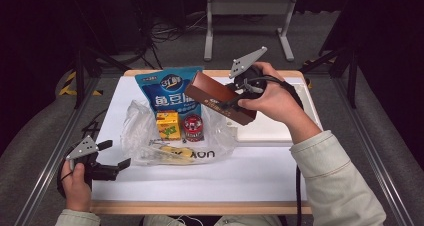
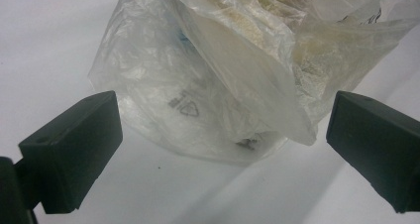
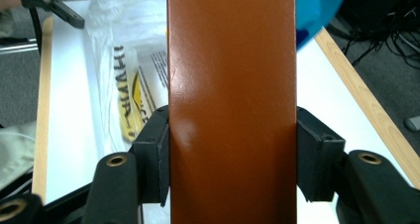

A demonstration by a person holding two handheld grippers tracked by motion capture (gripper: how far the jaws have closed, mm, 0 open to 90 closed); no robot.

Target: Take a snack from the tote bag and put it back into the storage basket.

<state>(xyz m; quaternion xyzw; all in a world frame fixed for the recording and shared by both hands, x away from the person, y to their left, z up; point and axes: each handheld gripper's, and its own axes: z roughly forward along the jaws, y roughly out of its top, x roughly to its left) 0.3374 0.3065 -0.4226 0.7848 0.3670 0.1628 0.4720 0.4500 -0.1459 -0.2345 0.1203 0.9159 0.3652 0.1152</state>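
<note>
The clear plastic bag (image 1: 145, 131) held a yellow box (image 1: 168, 124) and a red tin (image 1: 193, 127). My right fingers (image 3: 232, 149) squeezed the long brown box (image 1: 220, 97), tilted up-left; my left fingers (image 2: 74, 149) stood wide.

A lab: white-topped table (image 1: 210, 178) in a metal frame (image 1: 50, 161), cables (image 1: 170, 31) across grey carpet.

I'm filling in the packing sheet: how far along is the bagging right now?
Done: a yellow carton and a red can already sit in the clear plastic bag. In hand: the right gripper clamps the brown box above the bag. Left: the box is not yet in; the left gripper waits open at the bag's edge.
</note>
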